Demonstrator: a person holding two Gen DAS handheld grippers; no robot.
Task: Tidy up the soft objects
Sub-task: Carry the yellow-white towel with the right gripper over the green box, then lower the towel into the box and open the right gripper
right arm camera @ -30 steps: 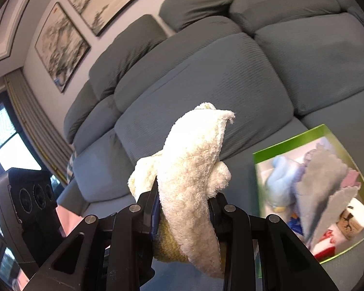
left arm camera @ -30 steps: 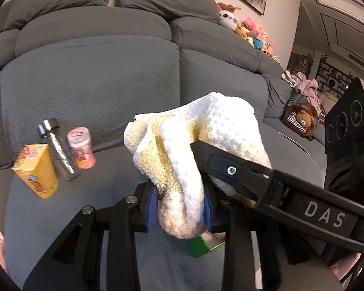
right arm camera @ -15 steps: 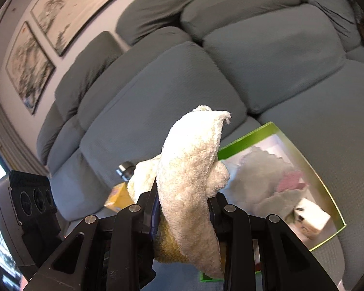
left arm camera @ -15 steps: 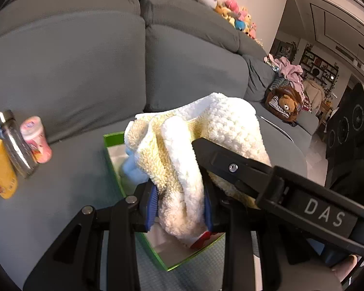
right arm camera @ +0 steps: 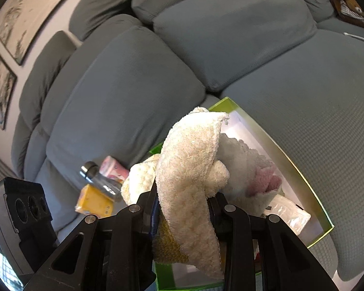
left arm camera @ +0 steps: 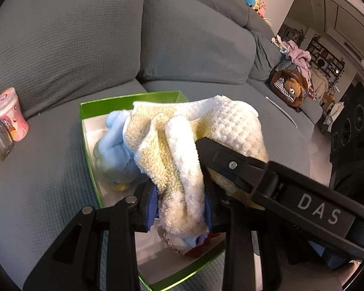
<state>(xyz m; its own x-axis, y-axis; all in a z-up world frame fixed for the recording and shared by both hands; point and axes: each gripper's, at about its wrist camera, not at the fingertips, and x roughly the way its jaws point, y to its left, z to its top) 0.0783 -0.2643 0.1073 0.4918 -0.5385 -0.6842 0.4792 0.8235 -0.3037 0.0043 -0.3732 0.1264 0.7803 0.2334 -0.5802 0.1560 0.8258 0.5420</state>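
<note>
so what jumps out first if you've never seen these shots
The cream towel fills the middle of both views, pinched by the left gripper and the right gripper at once. Right under it on the grey sofa sits a green box, with a light blue plush already inside. Off to the side a pink container stands on the seat.

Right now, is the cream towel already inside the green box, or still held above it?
Still held: both the left gripper and right gripper clamp the bunched towel over the open green box.
</note>
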